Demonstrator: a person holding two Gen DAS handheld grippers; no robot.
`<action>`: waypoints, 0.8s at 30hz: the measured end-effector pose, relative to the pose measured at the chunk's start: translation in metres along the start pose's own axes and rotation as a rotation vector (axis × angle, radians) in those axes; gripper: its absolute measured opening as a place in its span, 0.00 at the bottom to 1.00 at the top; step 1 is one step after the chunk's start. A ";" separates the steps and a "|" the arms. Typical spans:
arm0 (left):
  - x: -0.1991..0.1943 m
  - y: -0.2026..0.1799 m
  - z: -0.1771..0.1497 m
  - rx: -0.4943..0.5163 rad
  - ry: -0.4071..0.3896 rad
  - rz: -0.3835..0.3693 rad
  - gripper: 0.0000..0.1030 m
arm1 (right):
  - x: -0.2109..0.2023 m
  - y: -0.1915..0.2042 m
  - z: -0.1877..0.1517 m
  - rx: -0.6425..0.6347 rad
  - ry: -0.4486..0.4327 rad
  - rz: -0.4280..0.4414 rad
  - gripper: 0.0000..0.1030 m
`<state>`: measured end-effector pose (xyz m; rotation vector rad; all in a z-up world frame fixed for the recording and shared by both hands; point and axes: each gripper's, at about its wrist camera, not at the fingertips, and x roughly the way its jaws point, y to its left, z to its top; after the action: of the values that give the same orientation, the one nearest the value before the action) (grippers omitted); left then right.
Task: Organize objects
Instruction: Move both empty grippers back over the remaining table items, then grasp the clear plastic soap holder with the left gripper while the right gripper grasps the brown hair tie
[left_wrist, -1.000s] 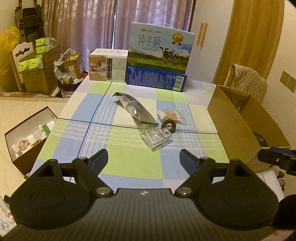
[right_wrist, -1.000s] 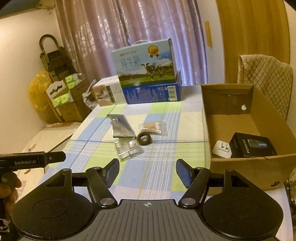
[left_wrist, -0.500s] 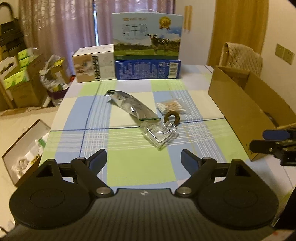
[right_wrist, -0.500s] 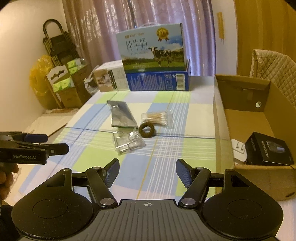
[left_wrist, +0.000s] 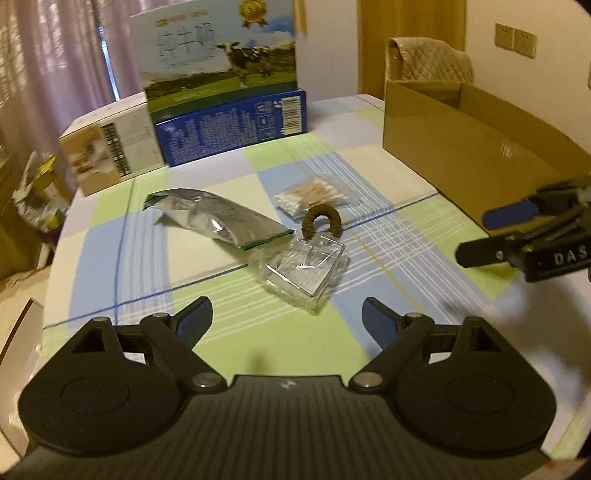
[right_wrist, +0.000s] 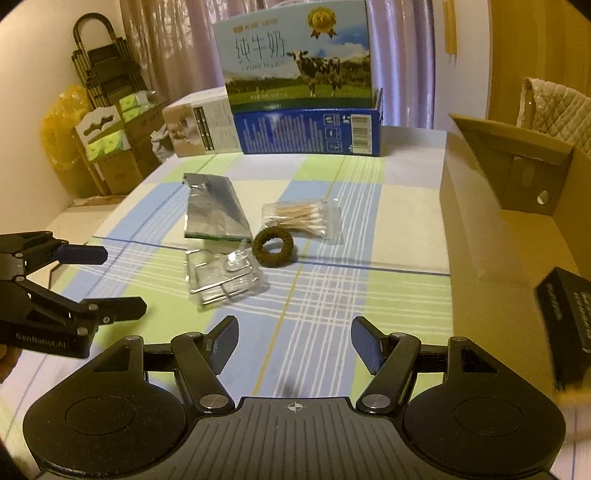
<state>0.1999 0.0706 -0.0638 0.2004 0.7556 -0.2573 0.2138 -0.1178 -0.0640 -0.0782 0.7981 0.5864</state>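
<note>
Both tongs were held wide and empty above the checked tabletop (left_wrist: 207, 254) — the left tongs (left_wrist: 287, 318) just short of the clear plastic case (left_wrist: 300, 266), the right tongs (right_wrist: 294, 341) nearer the cardboard box (right_wrist: 476, 221). Touching the case lay a brown ring (right_wrist: 272, 246); beside it, a cotton-swab bag (right_wrist: 300, 218) and a foil pouch (right_wrist: 213, 211). A black box (right_wrist: 567, 314) was seen inside the cardboard box.

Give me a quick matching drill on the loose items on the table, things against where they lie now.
Things:
1. brown ring
2. cotton swab bag
3. black box
4. foil pouch

Places:
A. inside the cardboard box
B. farthest left of the group
C. between the clear case and the swabs
D. nearest the cardboard box, on the cloth

Pairs: 1-C, 2-D, 3-A, 4-B
</note>
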 end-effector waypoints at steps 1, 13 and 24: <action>0.006 0.000 0.000 0.009 0.000 -0.006 0.83 | 0.005 -0.001 0.001 -0.002 0.003 0.000 0.63; 0.071 -0.005 -0.001 0.116 -0.018 -0.033 0.83 | 0.055 -0.016 0.021 -0.003 0.041 -0.016 0.63; 0.099 -0.011 0.006 0.221 -0.023 -0.066 0.65 | 0.066 -0.026 0.025 0.031 0.051 -0.047 0.63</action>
<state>0.2697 0.0429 -0.1295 0.3809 0.7117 -0.4057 0.2800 -0.1022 -0.0967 -0.0831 0.8523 0.5292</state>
